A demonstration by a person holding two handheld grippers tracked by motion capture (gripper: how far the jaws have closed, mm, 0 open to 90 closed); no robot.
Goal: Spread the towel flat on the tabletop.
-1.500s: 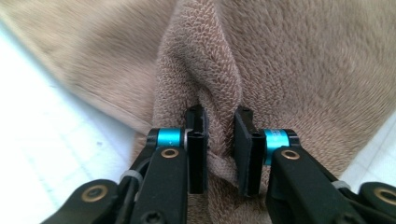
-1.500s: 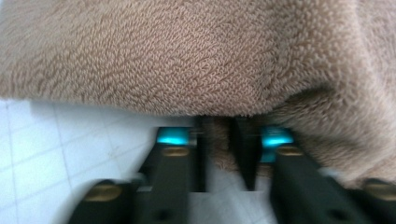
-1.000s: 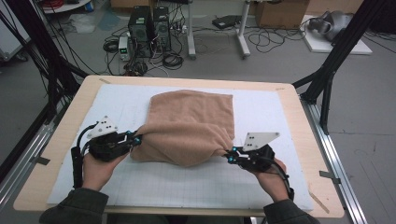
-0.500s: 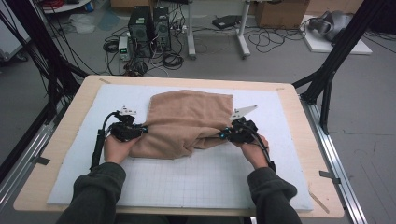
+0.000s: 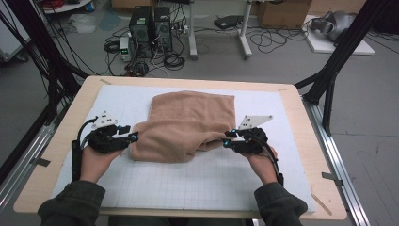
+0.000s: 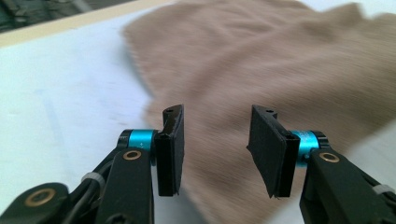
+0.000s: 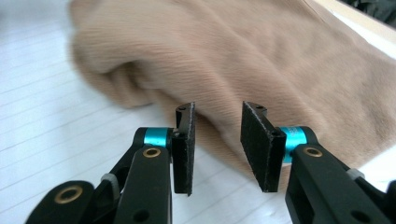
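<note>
Looking down from the high view, a tan, soft terry-cloth towel lies folded on a white gridded mat covering a pale wooden table, at its middle. The left gripper sits at the towel's near-left corner, the right gripper at its near-right edge, where the fold bulges. Both sets of jaws have just been opening; from here neither appears to pinch cloth. On the floor beyond the table stand two black computer towers amid tangled cables; no writing on them can be read.

In the left gripper view, the left gripper has its black pads parted to a moderate gap, with the towel lying beyond and beneath them, not pressed. The pile looks thick and fuzzy; I judge it light, limp and not slippery, so it should drape and sag wherever it is unsupported.

In the right gripper view, the right gripper stands a little narrower, also free of cloth, with the towel just ahead, its rolled fold to the left. The best hold is probably a corner or the doubled edge, pinched through all layers, since a single layer could slide off the rest. No labels or brands are legible.
</note>
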